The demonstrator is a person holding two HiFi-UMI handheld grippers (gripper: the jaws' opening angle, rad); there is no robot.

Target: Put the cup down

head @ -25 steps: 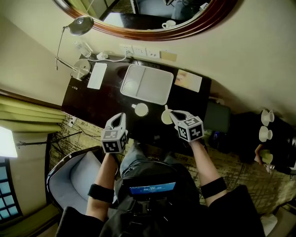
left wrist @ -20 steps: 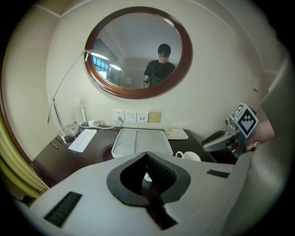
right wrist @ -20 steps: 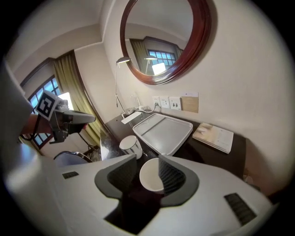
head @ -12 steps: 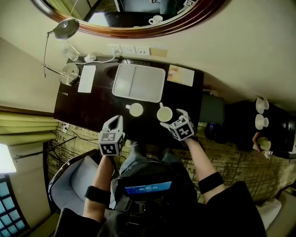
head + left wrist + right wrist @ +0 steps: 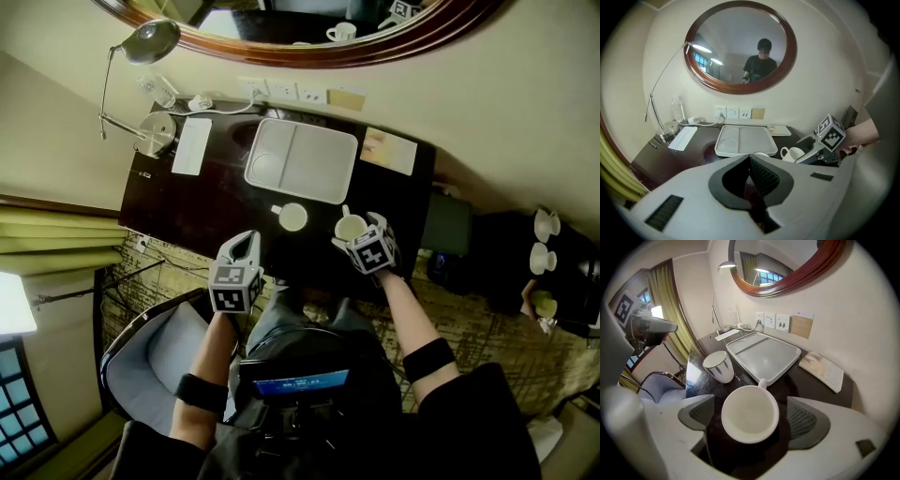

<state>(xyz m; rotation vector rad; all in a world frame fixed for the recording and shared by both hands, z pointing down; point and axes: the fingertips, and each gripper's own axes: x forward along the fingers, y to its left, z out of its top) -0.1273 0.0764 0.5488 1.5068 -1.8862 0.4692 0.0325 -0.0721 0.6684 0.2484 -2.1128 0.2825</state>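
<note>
Cup (image 5: 750, 413) stands upright on the table (image 5: 187, 211) near its front edge, between the right gripper's (image 5: 359, 234) jaws, which have just been opening and stand clear of it. Release judged complete; the next move calls for withdrawing without clipping the rim. Left gripper (image 5: 246, 246) jaws are closed and empty.

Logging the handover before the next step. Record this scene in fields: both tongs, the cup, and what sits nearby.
right tongs: open, jaws just opened; cup between them, pads clear on both sides
cup: white, upright, empty, standing on the dark table, handle toward the tray
left tongs: shut, nothing held
nearby: patterned cup to the cup's left; white tray behind, nothing on it
</note>
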